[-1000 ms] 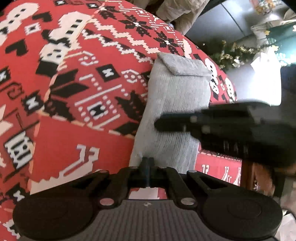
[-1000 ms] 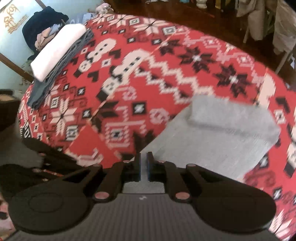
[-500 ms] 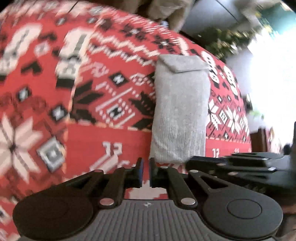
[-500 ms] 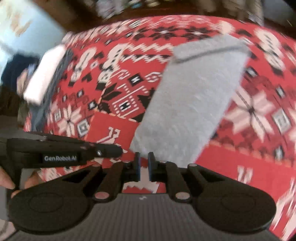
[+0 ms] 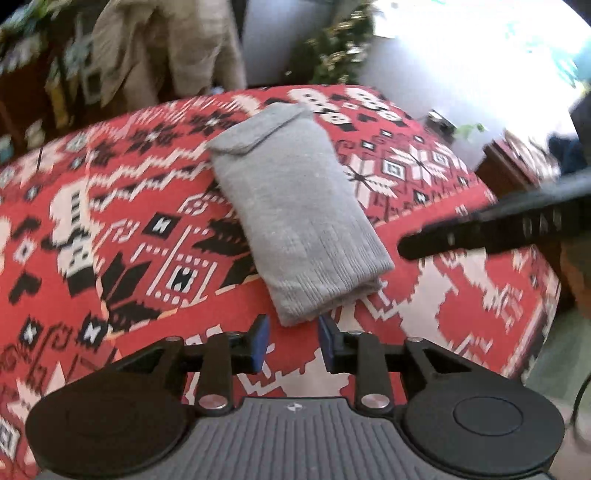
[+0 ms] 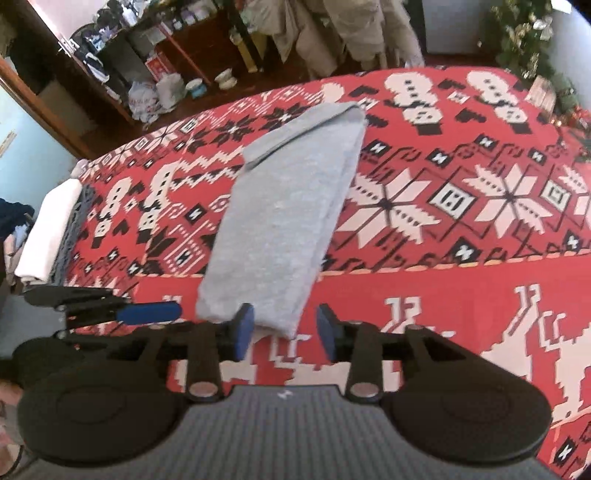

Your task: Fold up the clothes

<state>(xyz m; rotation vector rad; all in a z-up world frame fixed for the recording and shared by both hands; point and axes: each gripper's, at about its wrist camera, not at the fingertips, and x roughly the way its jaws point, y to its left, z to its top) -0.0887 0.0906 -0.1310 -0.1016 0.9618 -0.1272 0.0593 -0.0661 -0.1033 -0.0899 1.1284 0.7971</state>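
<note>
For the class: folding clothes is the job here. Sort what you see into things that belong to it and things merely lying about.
Belong to the job:
- grey folded garment
- left tongs, opening, nothing between
- right tongs, opening, garment's near edge between
- stack of folded clothes

Lying about:
- patterned red cloth
- hanging beige coats
- tinsel greenery

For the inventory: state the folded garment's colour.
Plain light grey knit; the folded garment shows best in the left wrist view.

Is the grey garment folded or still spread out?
Folded: the grey garment lies as a narrow strip on the red patterned cloth, layered edges showing at its far end.
</note>
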